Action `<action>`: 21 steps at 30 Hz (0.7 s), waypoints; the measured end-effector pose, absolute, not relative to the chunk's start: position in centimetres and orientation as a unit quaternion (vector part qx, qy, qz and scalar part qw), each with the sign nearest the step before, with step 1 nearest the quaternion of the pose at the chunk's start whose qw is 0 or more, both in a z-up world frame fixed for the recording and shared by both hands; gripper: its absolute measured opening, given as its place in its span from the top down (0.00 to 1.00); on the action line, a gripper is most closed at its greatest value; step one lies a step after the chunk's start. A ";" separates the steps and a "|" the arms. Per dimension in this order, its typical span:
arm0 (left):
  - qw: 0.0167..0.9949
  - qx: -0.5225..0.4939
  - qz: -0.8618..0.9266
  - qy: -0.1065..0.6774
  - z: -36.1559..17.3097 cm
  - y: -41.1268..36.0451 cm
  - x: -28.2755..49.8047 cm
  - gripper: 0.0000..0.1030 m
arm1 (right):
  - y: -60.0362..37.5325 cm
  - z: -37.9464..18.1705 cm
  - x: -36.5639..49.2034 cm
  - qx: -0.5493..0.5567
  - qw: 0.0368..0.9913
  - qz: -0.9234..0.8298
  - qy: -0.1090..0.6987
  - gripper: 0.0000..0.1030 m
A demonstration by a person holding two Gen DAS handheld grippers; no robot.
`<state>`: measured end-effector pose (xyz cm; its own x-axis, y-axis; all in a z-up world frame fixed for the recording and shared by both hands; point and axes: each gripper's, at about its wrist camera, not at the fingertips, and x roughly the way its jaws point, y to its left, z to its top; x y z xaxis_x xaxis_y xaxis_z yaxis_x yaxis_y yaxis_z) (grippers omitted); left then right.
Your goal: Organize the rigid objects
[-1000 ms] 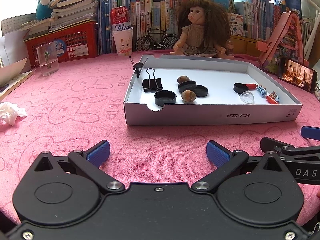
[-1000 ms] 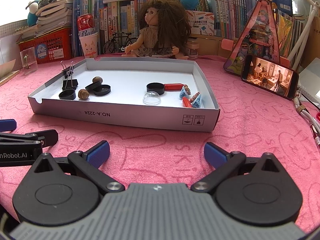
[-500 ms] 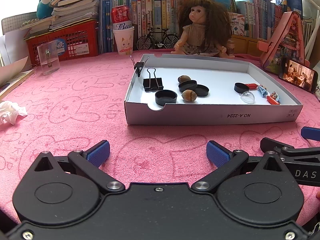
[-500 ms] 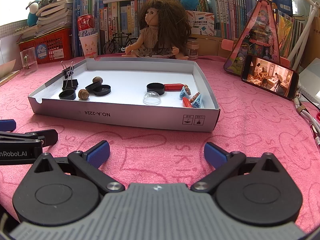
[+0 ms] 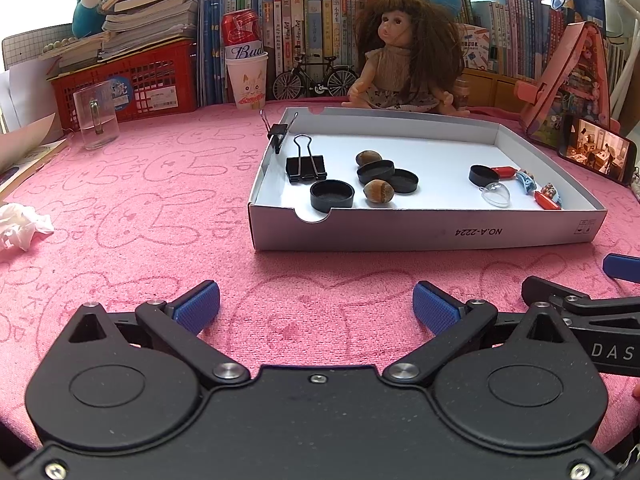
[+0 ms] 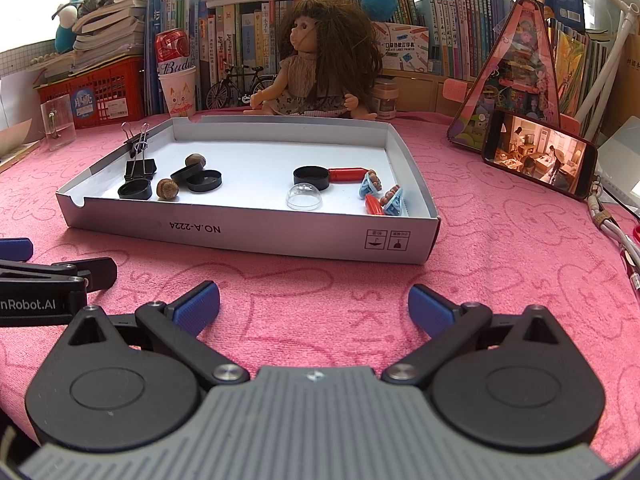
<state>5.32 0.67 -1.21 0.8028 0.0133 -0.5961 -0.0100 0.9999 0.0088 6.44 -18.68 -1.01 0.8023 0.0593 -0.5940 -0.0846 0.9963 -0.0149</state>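
A white cardboard tray (image 5: 420, 232) (image 6: 248, 228) lies on the pink cloth. It holds black binder clips (image 5: 306, 168), black round caps (image 5: 332, 195), two acorns (image 5: 378, 191), a clear dome (image 6: 304, 197), red capsules (image 6: 347, 174) and small blue clips (image 6: 394, 202). One binder clip (image 5: 277, 132) is clamped on the tray's left wall. My left gripper (image 5: 316, 308) is open and empty, in front of the tray. My right gripper (image 6: 314, 306) is open and empty, also in front of it.
A doll (image 5: 404, 64) sits behind the tray. A glass (image 5: 96, 118), a paper cup (image 5: 247, 80) with a can, a red basket (image 5: 136, 80) and books stand at the back. A phone (image 6: 538, 156) leans at the right. Crumpled tissue (image 5: 22, 226) lies left.
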 end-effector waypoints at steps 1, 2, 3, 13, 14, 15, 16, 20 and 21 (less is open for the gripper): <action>0.949 0.002 0.006 0.314 -1.2 0.7 5.3 0.00 | -18.7 -1.0 6.4 -0.020 0.949 0.038 0.312 0.00; 0.949 0.002 0.006 0.314 -1.2 0.7 5.4 0.00 | -18.7 -1.0 6.4 -0.020 0.949 0.038 0.312 0.00; 0.949 0.002 0.006 0.314 -1.2 0.7 5.4 0.00 | -18.7 -1.0 6.4 -0.020 0.949 0.038 0.312 0.00; 0.949 0.002 0.007 0.314 -1.2 0.7 5.4 0.00 | -18.7 -1.0 6.4 -0.020 0.949 0.038 0.312 0.00; 0.949 0.002 0.007 0.315 -1.2 0.7 5.4 0.00 | -18.7 -1.0 6.4 -0.020 0.949 0.038 0.312 0.00; 0.949 0.002 0.006 0.314 -1.2 0.7 5.4 0.00 | -18.7 -1.0 6.4 -0.020 0.949 0.038 0.312 0.00; 0.949 0.002 0.006 0.314 -1.2 0.7 5.4 0.00 | -18.7 -1.0 6.4 -0.020 0.949 0.038 0.312 0.00; 0.950 0.004 0.005 0.312 -1.2 0.8 5.4 0.00 | -18.7 -1.0 6.4 -0.020 0.949 0.038 0.312 0.00; 0.950 0.004 0.004 0.311 -1.1 0.8 5.4 0.00 | -18.7 -1.0 6.4 -0.020 0.949 0.039 0.312 0.00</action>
